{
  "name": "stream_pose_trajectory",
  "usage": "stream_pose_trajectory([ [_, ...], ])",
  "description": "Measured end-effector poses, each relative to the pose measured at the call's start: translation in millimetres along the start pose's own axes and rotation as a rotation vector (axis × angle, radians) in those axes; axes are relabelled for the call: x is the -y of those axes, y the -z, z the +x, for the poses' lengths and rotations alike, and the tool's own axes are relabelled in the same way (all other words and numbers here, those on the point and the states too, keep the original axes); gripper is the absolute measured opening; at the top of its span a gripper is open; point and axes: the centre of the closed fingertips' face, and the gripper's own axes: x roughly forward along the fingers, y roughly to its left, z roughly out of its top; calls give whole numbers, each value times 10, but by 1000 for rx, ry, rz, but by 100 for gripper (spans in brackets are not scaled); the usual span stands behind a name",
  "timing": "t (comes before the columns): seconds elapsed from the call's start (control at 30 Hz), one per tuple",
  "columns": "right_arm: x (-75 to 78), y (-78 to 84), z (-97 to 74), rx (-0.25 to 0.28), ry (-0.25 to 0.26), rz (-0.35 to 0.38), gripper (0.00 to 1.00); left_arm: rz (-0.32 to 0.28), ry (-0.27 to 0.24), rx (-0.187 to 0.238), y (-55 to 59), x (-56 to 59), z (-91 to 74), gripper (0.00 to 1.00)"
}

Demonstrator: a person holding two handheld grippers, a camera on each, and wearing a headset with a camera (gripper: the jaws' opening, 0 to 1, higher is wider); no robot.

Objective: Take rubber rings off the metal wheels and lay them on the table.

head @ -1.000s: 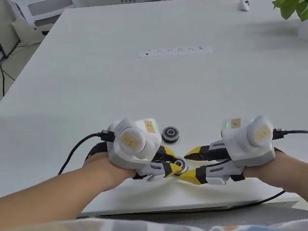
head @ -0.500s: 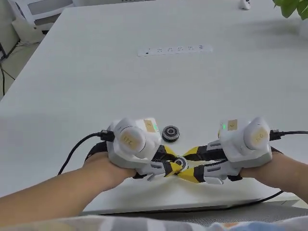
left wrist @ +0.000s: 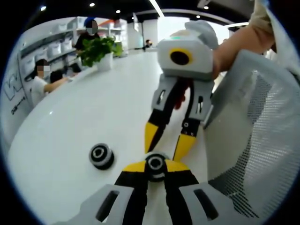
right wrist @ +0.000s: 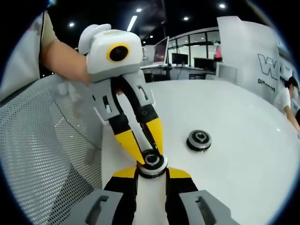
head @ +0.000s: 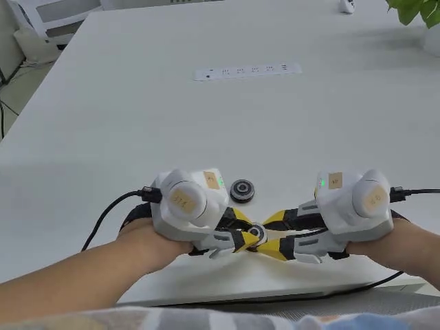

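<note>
- Close to the near edge of the table (head: 137,124), the metal wheel (head: 256,234) sits just off the surface, between the two sets of yellow tips.
- It looks small, dense and rigid, so it should take a firm squeeze. Its smooth rim could well slip or twist under hard jaws.
- The rubber ring (left wrist: 156,176) is the dark band round it. It is likely soft, stretchy and tight on the metal. The best hold is probably at its outer edge, peeling it sideways, with the other tool bracing the metal faces.
- The left gripper (head: 237,230) is pinched onto the metal wheel. In its own view, the jaws flank the wheel on both sides.
- The right gripper (head: 271,237) meets it head-on. Its jaws are partly spread and their tips touch the same wheel, but I cannot tell whether they bite on the rubber.
- The left hand (head: 148,240) and right hand (head: 395,240) lie low and nearly level. The tools point inward at each other, and the forearms come in from the near corners.
- A second wheel (head: 242,190) lies flat on the table just beyond the left gripper, with its black ring on.
- Well beyond, a power strip (head: 247,71) lies across the tabletop.
- A plant (head: 412,10) stands at the far right corner.
</note>
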Motion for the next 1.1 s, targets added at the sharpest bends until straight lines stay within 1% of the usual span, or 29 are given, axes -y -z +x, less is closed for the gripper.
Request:
stream_pose_trajectory([
  [0.17,-9,7,-19,-10,4,-9,17,-1,0,1,0,0,-1,13],
  [0.27,18,50,-35,-23,7,-18,14,-1,-1,0,1,1,-2,13],
  [0.33,30,68,-46,-25,8,-10,12,-2,-1,0,0,3,-3,13],
  [0.6,59,92,-57,-33,11,-13,11,-3,-4,-2,3,-1,-1,13],
  [0.77,79,113,-76,-42,21,-31,5,-4,-4,-1,3,0,-2,13],
  [0.87,83,114,-73,-46,16,-7,7,-4,-4,-1,3,1,-2,13],
  [0.97,54,87,-52,-38,13,-7,22,-5,-4,-1,3,2,-2,13],
  [1.0,46,86,-42,-38,9,-11,23,-4,-4,0,3,2,-2,13],
  [1.07,37,98,-24,-46,0,-12,20,-5,-4,0,3,2,-1,13],
  [1.1,45,92,-18,-43,1,-14,20,-5,-4,1,3,2,-1,13],
])
